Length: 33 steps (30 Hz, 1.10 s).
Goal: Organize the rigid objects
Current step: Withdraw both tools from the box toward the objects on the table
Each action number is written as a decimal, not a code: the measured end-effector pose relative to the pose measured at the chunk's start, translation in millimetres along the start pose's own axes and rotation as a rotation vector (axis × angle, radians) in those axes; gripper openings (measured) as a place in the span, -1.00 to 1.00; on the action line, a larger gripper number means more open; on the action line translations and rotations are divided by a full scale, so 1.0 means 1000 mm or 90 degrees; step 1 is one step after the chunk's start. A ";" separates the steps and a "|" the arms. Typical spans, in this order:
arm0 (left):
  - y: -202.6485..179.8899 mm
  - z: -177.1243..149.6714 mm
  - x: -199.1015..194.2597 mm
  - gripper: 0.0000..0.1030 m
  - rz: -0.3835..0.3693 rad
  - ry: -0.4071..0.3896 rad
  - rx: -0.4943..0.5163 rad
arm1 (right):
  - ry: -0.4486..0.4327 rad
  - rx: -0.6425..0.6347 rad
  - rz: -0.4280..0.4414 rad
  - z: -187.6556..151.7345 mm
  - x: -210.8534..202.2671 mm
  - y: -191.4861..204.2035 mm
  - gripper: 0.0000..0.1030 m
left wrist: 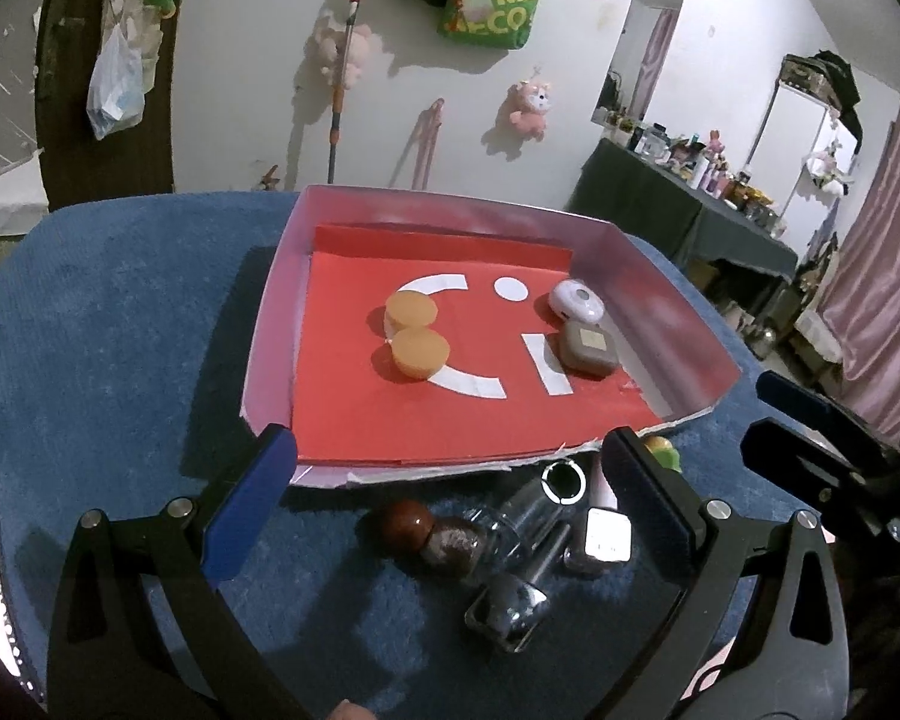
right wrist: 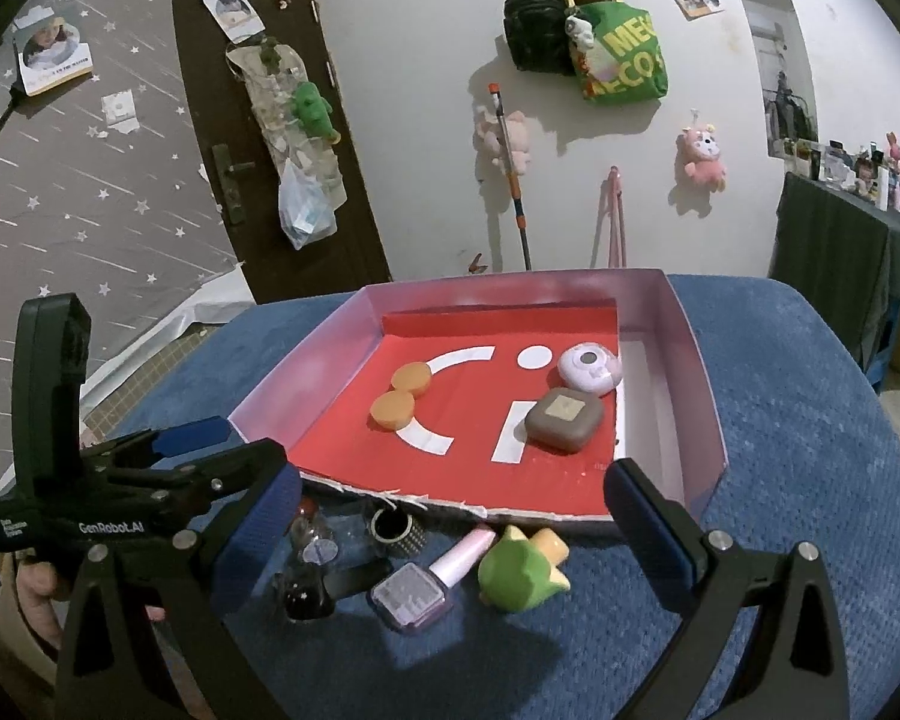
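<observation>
A shallow box [left wrist: 678, 324] [right wrist: 699, 360] with a red floor holds two orange discs [left wrist: 413, 330] [right wrist: 401, 393], a white round case [left wrist: 576, 300] [right wrist: 588, 367] and a brown square case [left wrist: 588, 349] [right wrist: 563, 420]. In front of it on the blue cloth lie a brown-capped bottle [left wrist: 432, 534], clear glass bottles [left wrist: 522, 576] [right wrist: 309, 564], a pink nail polish bottle [right wrist: 432, 582] [left wrist: 600, 534] and a green and yellow figure [right wrist: 525, 570]. My left gripper [left wrist: 444, 480] is open above the bottles. My right gripper [right wrist: 450, 510] is open above the polish bottle.
The blue-covered table [right wrist: 810, 450] drops off at left and right. The right gripper shows at the right edge of the left wrist view [left wrist: 810, 438]; the left gripper shows at the left of the right wrist view [right wrist: 150, 468]. A dark cluttered side table [left wrist: 690, 210] stands far right.
</observation>
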<state>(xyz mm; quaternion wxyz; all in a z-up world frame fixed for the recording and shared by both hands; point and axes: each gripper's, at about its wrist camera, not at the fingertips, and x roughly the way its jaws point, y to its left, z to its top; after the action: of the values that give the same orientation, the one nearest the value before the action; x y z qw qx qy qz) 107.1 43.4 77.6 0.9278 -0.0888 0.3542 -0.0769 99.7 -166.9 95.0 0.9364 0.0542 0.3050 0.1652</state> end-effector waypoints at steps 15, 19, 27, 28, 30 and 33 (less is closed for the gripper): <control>-0.004 -0.018 -0.007 1.00 0.015 0.016 0.012 | -0.006 -0.017 0.002 -0.015 -0.011 0.009 1.00; -0.006 -0.023 -0.009 1.00 0.018 0.015 0.014 | -0.004 -0.016 0.002 -0.019 -0.013 0.010 1.00; -0.004 -0.034 -0.008 1.00 0.010 0.030 0.000 | 0.009 -0.018 -0.007 -0.032 -0.012 0.010 1.00; -0.004 -0.035 -0.008 1.00 0.009 0.030 0.000 | 0.011 -0.017 -0.007 -0.034 -0.011 0.010 1.00; -0.005 -0.039 -0.009 1.00 0.010 0.032 0.000 | 0.015 -0.015 -0.004 -0.039 -0.011 0.009 1.00; -0.006 -0.045 -0.008 1.00 0.007 0.037 0.000 | 0.025 -0.013 -0.005 -0.045 -0.009 0.009 1.00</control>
<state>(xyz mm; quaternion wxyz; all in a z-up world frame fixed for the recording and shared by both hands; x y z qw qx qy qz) 70.5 34.1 51.0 0.9175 -0.0846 0.3816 -0.0740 64.2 -161.5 65.7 0.9312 0.0398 0.3220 0.1659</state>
